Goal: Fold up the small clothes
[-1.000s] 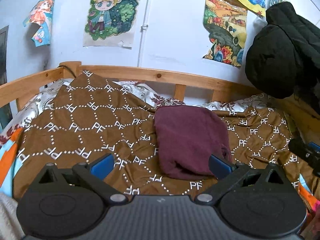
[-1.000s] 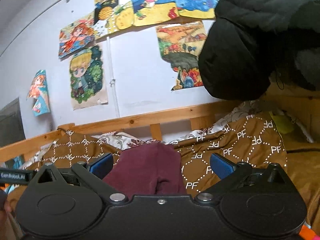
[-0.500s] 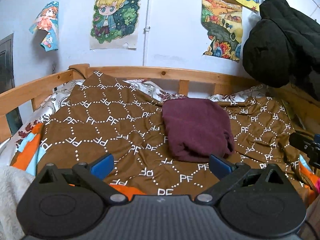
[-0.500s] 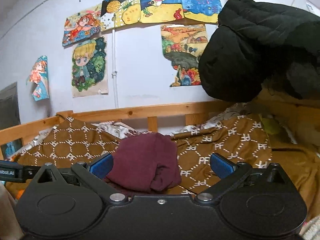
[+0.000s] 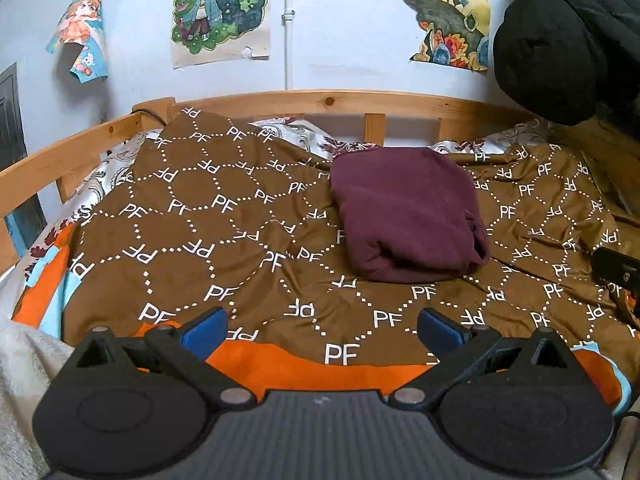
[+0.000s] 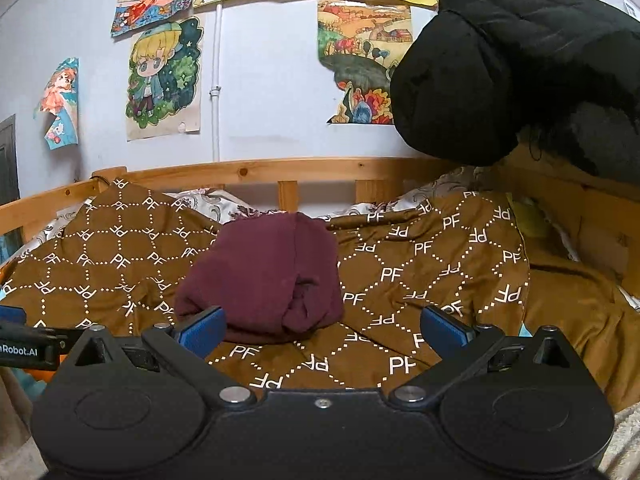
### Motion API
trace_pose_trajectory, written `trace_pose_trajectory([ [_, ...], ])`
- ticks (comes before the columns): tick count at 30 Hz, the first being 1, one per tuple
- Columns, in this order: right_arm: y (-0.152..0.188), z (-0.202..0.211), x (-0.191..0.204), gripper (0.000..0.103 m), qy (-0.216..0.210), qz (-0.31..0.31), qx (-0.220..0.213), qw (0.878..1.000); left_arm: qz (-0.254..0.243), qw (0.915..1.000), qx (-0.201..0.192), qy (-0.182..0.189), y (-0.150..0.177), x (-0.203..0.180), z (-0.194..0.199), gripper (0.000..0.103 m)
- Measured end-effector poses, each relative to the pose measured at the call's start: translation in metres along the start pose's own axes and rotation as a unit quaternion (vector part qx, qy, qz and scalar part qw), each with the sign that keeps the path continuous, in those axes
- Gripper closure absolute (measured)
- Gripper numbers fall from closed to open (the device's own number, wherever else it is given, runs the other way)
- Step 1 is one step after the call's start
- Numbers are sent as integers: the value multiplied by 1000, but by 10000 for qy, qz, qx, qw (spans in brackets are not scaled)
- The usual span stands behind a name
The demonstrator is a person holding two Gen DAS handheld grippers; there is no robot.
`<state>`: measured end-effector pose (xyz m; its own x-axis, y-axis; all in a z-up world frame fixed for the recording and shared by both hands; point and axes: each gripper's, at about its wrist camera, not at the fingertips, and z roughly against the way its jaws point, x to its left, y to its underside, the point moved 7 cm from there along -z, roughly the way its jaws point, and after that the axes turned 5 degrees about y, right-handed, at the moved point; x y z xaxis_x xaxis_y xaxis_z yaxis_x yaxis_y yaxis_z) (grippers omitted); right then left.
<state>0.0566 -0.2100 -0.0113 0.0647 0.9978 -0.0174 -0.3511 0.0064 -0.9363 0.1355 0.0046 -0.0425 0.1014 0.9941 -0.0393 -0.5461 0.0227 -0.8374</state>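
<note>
A folded maroon garment (image 5: 408, 212) lies on the brown PF-patterned blanket (image 5: 208, 208) near the bed's far rail; it also shows in the right wrist view (image 6: 268, 276). My left gripper (image 5: 320, 326) is open and empty, held back over the blanket's near edge, well short of the garment. My right gripper (image 6: 320, 326) is open and empty, its left fingertip (image 6: 202, 326) just in front of the garment's near edge. The left gripper's side shows at the left edge of the right wrist view (image 6: 24, 350).
A wooden bed rail (image 5: 344, 100) runs along the back and left. A black padded jacket (image 6: 512, 68) hangs at the upper right. Posters cover the wall (image 5: 220, 8). An orange and blue cover (image 5: 304, 364) lies under the blanket's near edge. A white fleece (image 5: 24, 364) lies at left.
Both grippers have pulled back and away from the maroon garment, which now looks farther off. More of the blanket's near edge and the orange cover shows. The garment has not moved.
</note>
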Motion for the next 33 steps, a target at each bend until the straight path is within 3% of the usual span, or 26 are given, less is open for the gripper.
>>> trace_pose_trajectory([
  [33, 4, -9, -7, 0, 83, -157, 323, 9993, 19, 10000, 45, -41, 0, 4, -1, 1],
])
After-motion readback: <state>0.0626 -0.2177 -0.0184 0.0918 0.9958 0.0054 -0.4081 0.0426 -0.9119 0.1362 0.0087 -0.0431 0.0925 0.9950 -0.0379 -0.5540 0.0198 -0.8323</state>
